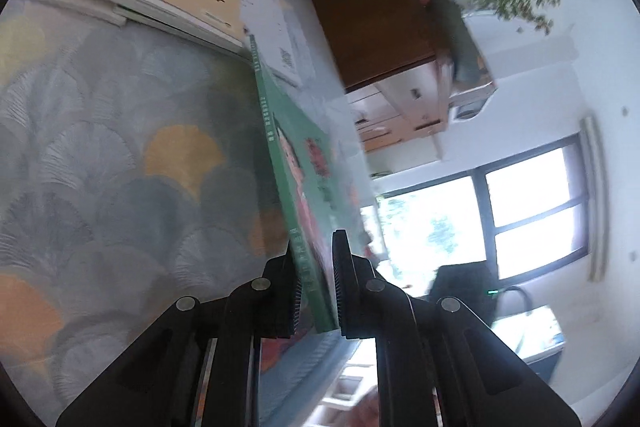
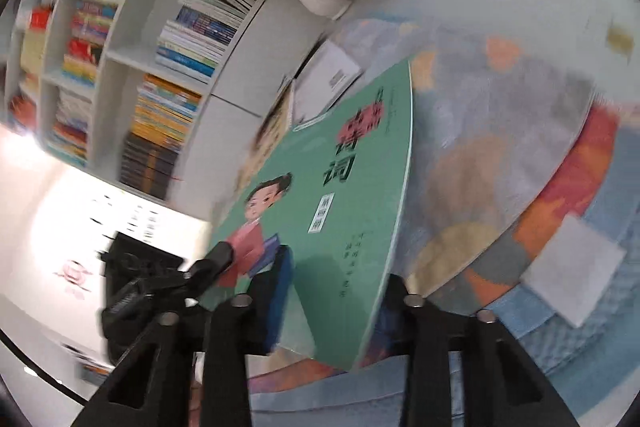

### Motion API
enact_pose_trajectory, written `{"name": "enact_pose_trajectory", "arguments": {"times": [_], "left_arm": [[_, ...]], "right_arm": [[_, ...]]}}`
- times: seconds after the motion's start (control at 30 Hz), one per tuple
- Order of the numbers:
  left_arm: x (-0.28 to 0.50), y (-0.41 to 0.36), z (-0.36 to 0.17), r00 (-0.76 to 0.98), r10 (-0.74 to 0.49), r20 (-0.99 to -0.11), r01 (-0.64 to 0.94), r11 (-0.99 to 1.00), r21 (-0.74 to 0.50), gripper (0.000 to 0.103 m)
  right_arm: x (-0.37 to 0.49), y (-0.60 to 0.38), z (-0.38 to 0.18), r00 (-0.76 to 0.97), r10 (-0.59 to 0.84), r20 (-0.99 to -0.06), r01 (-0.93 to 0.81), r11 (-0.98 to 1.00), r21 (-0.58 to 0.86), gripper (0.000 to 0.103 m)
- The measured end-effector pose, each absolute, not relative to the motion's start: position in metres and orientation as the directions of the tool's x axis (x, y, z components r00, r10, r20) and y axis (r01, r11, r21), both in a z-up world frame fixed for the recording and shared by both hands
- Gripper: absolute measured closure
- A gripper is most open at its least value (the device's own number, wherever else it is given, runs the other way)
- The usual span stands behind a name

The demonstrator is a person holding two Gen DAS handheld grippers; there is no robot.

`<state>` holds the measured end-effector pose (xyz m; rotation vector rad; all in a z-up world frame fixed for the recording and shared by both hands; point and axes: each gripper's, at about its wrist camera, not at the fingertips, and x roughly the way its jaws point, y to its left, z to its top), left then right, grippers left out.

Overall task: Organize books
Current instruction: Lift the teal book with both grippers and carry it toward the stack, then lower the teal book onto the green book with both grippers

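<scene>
The left gripper (image 1: 316, 291) clamps the green book (image 1: 298, 163); the right gripper (image 2: 328, 307) straddles it, grip unclear, so twisting could tear the cover.

Black plastic claw (image 1: 314, 291) arms, 4 silver rivets, ribbed pads (image 1: 297, 297).

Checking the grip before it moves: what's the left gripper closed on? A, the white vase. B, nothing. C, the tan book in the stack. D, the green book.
D: the left gripper is shut on the green book, pinching its edge; the vase and stack sit farther back.
</scene>
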<state>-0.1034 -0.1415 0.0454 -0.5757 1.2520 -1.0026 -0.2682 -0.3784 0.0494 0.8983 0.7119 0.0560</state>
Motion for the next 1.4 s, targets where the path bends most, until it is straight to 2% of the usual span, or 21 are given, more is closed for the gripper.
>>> {"name": "enact_pose_trajectory", "arguments": {"times": [0.13, 0.33, 0.4, 0.53, 0.8, 0.9, 1.07, 1.4], "left_arm": [[-0.114, -0.144, 0.057, 0.087, -0.768, -0.635, 0.412, 0.608, -0.679, 0.092], [-0.133, -0.152, 0.077, 0.176, -0.689, -0.703, 0.55, 0.661, -0.51, 0.092], [-0.143, -0.153, 0.084, 0.197, -0.676, -0.71, 0.597, 0.657, -0.46, 0.092], [-0.152, -0.139, 0.089, 0.194, -0.686, -0.701, 0.628, 0.636, -0.449, 0.09], [-0.168, -0.091, 0.119, 0.255, -0.73, -0.634, 0.626, 0.625, -0.467, 0.089], [-0.166, -0.058, 0.138, 0.327, -0.727, -0.604, 0.6, 0.654, -0.461, 0.089], [-0.142, 0.028, 0.168, 0.464, -0.692, -0.554, 0.515, 0.719, -0.467, 0.089], [-0.029, 0.189, 0.21, 0.719, -0.477, -0.506, 0.273, 0.863, -0.425, 0.088]], "right_arm": [[-0.265, -0.367, 0.057, 0.747, 0.255, -0.614, 0.267, 0.731, 0.628, 0.072], [-0.266, -0.342, 0.074, 0.717, 0.084, -0.692, 0.282, 0.873, 0.399, 0.074], [-0.273, -0.33, 0.081, 0.716, 0.03, -0.698, 0.27, 0.91, 0.315, 0.074], [-0.289, -0.303, 0.094, 0.724, -0.053, -0.687, 0.242, 0.953, 0.182, 0.074], [-0.309, -0.26, 0.129, 0.772, -0.066, -0.632, 0.173, 0.979, 0.109, 0.074], [-0.304, -0.231, 0.147, 0.8, -0.052, -0.597, 0.121, 0.99, 0.077, 0.073], [-0.263, -0.17, 0.174, 0.83, 0.054, -0.555, -0.023, 0.998, 0.062, 0.072], [-0.087, -0.025, 0.196, 0.776, 0.339, -0.531, -0.331, 0.937, 0.114, 0.072]]}}
